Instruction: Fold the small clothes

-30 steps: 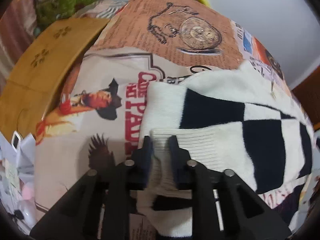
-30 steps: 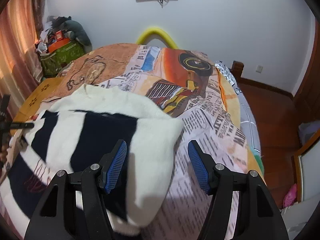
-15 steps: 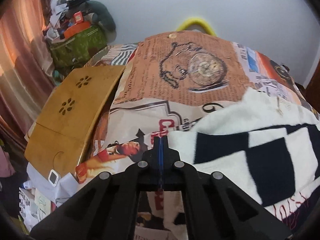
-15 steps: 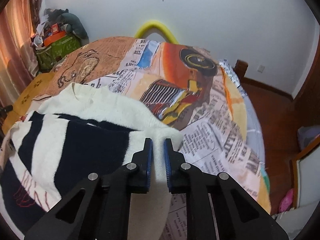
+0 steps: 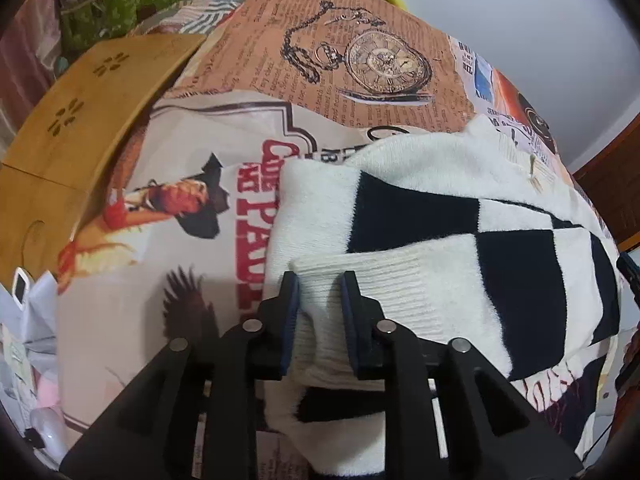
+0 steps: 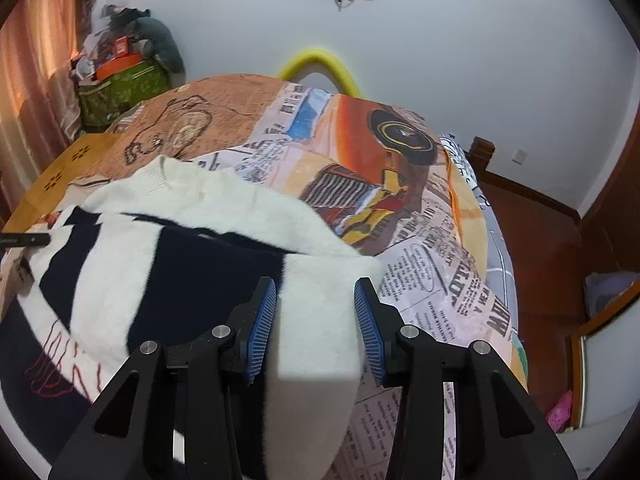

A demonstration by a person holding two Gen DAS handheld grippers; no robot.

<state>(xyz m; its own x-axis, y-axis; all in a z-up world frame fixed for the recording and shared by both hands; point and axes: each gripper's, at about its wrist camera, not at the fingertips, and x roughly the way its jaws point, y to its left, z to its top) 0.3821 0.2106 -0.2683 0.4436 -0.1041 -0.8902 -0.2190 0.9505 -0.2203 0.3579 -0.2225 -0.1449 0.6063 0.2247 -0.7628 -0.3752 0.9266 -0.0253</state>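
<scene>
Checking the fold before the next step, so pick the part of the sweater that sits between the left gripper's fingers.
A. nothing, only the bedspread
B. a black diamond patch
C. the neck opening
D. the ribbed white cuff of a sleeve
D: in the left wrist view the left gripper straddles the ribbed white cuff of the sweater sleeve.

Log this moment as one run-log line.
stage: folding sweater on bed | left gripper: opening, ribbed cuff between jaws | right gripper: opening, straddling white sleeve
</scene>
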